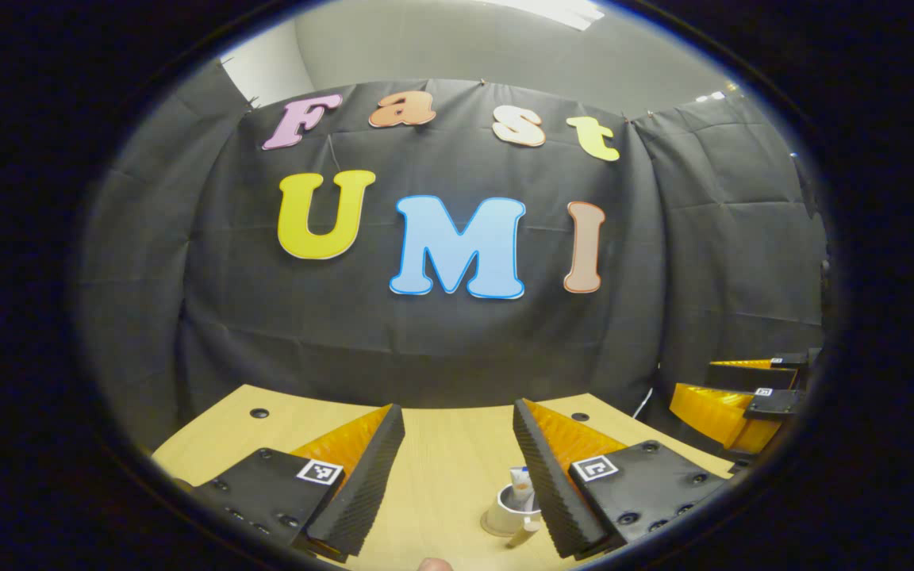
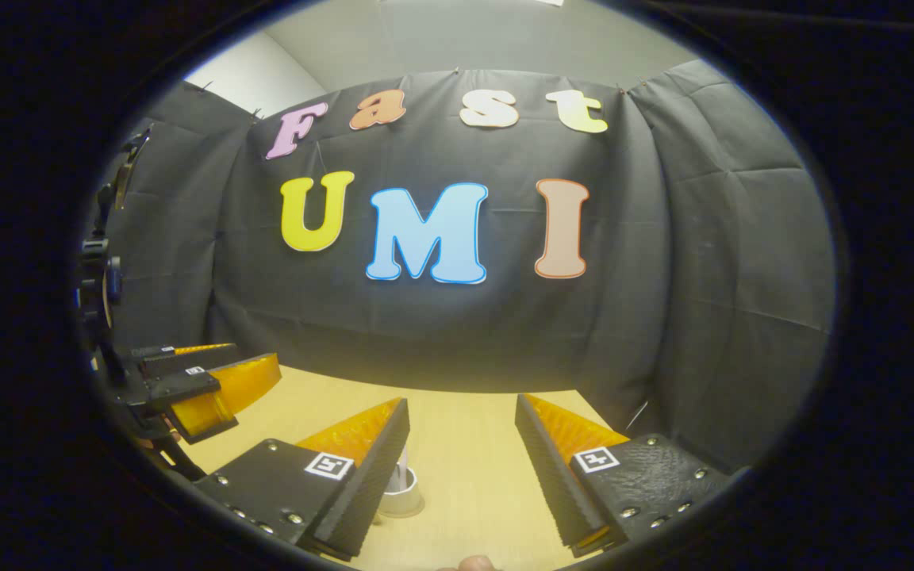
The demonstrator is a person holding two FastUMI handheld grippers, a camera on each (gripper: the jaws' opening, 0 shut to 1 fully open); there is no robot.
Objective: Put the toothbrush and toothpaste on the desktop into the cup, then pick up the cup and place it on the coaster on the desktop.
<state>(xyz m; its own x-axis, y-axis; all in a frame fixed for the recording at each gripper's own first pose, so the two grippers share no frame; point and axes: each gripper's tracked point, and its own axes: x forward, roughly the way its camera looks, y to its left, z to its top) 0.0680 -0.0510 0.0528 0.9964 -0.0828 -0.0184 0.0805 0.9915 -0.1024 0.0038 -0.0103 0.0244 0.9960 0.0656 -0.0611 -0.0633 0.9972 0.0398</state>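
From the left gripper view my left tool [image 1: 457, 468] stands wide and holds nothing, and the cup [image 1: 508, 511] sits on the counter [image 1: 441, 476] at about five o'clock in the picture, tucked just beside the inner face of that tool's right-hand finger. A toothpaste tube [image 1: 522, 481] stands in the cup with its end poking above the rim; something slim lies at the cup's foot, which may be a coaster edge or the toothbrush, too small for me to tell. In the right gripper view my right tool [image 2: 461, 468] is likewise spread wide and empty, with the cup [image 2: 401, 493] at about seven o'clock, partly behind its left-hand finger; the left tool [image 2: 211, 381] hangs farther off at nine o'clock. I judge the cup light and stiff, probably smooth plastic or ceramic, so somewhat slippery and top-heavy with the tube leaning inside; I would take it low across the wall, both pads squarely on opposite sides, and squeeze gently. The counter around the cup looks open toward twelve o'clock up to its far edge at the cloth wall, with bolt holes [image 1: 259, 413] near that edge. The main risk I see is the two tools crowding each other over one small cup.
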